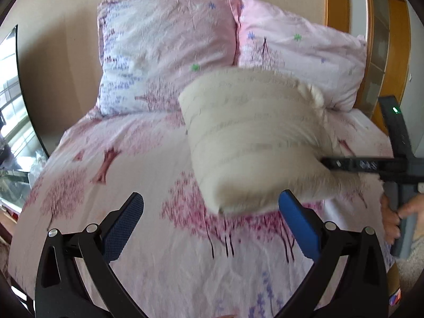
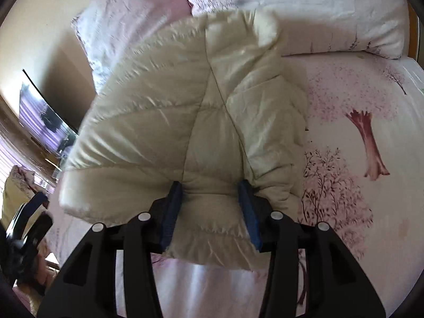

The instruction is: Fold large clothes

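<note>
A cream puffy quilted jacket (image 1: pixel 254 137), folded into a thick bundle, is lifted over the pink flowered bed (image 1: pixel 148 164). My right gripper (image 2: pixel 210 198) is shut on a thick fold at the jacket's (image 2: pixel 185 111) near edge, with padding bulging between the blue pads (image 2: pixel 173 206). In the left wrist view it reaches in from the right (image 1: pixel 344 164), gripped by a person's hand (image 1: pixel 392 220). My left gripper (image 1: pixel 212 198) is wide open just in front of the bundle's lower edge, with nothing between its fingers. It also shows low at the left of the right wrist view (image 2: pixel 34 206).
Two pink patterned pillows (image 1: pixel 164 53) (image 1: pixel 299 53) lean against the beige wall at the head of the bed. A wooden post (image 1: pixel 336 2) stands at the back right. A dark screen (image 2: pixel 45 116) hangs on the left wall beside the bed.
</note>
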Demonstrator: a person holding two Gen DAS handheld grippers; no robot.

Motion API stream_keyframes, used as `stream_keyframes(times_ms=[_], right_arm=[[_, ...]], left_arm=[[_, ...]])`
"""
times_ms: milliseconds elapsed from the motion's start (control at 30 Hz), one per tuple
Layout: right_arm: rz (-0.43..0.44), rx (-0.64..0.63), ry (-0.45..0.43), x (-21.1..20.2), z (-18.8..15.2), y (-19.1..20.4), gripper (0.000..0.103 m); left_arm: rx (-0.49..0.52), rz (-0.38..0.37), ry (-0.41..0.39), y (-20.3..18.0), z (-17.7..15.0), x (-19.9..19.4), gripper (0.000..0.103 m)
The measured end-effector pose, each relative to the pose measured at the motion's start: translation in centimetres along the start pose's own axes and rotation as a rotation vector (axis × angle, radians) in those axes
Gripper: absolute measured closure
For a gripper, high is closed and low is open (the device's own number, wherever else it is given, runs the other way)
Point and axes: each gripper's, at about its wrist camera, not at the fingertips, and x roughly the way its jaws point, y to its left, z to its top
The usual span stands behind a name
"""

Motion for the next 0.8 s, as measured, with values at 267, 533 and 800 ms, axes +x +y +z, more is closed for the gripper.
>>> stream_keyframes(times_ms=[267,533,800], right_arm=[[-0.132,-0.087,-0.163,-5.2,-2.0,3.0,0.007],[-0.172,-0.122,-0.223,-9.0,-6.1,4.6,0.002],[-0.228,-0.139,-0.1,-8.2,-8.5,5.3,0.002]], left_arm=[[-0.004,0.05,0.062,-0.2,-2.4,0.5,0.001],[0.045,0.1,0.101,-1.8,-3.7,0.7,0.001],[0.041,0.065,0.195,-2.7,-4.7,1.4,0.001]])
